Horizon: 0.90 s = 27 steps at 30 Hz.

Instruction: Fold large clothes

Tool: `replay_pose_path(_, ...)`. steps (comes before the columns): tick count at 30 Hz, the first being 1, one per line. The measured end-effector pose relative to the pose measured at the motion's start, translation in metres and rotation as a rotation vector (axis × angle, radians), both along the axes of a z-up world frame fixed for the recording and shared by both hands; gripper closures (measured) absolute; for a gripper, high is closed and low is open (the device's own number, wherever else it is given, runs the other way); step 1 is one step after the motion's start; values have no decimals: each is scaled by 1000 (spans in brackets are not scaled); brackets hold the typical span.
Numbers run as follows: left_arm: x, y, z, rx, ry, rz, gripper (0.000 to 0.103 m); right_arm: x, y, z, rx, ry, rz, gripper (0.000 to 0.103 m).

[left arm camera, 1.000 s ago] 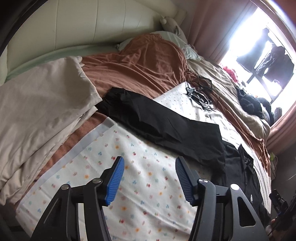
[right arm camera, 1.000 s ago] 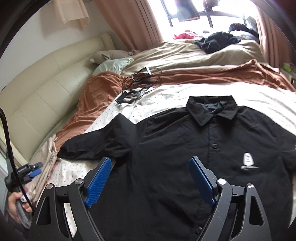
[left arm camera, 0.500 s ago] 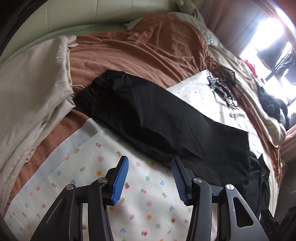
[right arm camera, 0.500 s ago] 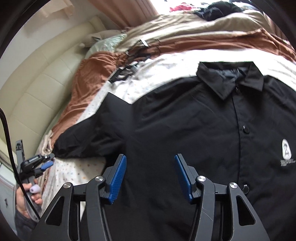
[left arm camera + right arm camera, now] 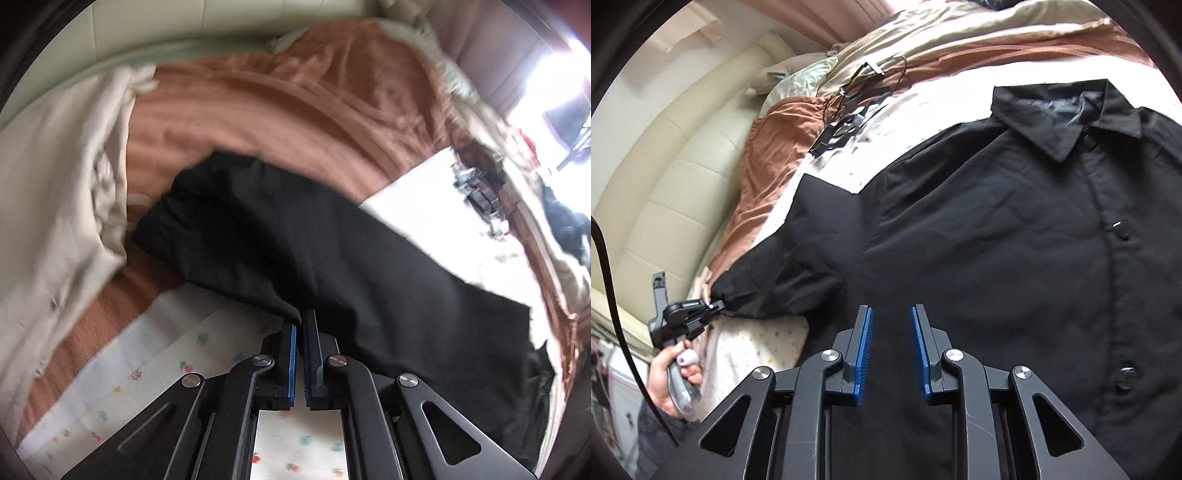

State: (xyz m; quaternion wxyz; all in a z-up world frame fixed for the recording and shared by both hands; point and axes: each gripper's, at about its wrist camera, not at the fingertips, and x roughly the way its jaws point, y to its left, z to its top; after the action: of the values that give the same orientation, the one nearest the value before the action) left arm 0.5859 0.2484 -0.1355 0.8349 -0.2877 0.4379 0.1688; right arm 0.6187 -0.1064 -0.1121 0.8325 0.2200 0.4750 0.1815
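Note:
A black button-up shirt [image 5: 997, 229] lies face up on the bed, collar at the far side. Its long sleeve [image 5: 295, 240] stretches out to the left across the floral sheet. My left gripper [image 5: 298, 317] is shut on the sleeve's near edge, with black cloth pinched at the fingertips. In the right wrist view the left gripper [image 5: 714, 305] sits at the sleeve end, held by a hand [image 5: 670, 373]. My right gripper [image 5: 892, 308] hovers low over the shirt's body near the armpit. Its jaws are closing, a gap still shows between them, and only black cloth lies there.
A floral sheet [image 5: 177, 369] lies under the shirt, over a brown blanket [image 5: 295, 110]. Cream cloth [image 5: 55, 184] is heaped at the left. Black cables and straps [image 5: 849, 118] lie beyond the shoulder. A padded headboard [image 5: 665, 166] bounds the left side. Dark clothes [image 5: 569, 229] lie by the window.
My left gripper moved forward and down to the sleeve and shut on its edge. My right gripper dropped closer to the shirt and its jaws narrowed.

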Motion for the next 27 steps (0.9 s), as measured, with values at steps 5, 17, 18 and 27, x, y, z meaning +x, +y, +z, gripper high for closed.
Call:
replay_pose_path(5, -6, -10, 57, 70, -115, -72, 101, 17, 20, -22, 103, 52, 11, 88)
replay_pose_path(17, -11, -93, 175, 92, -316, -255, 101, 55, 62, -43, 123, 121, 71, 92)
replay_pose_path(18, -10, -101, 183, 93, -335, -270, 101, 50, 59, -37, 124, 109, 82, 92)
replay_pose_path(27, -13, -189, 240, 56, -448, -432, 101, -20, -11, 30, 45, -27, 32, 68)
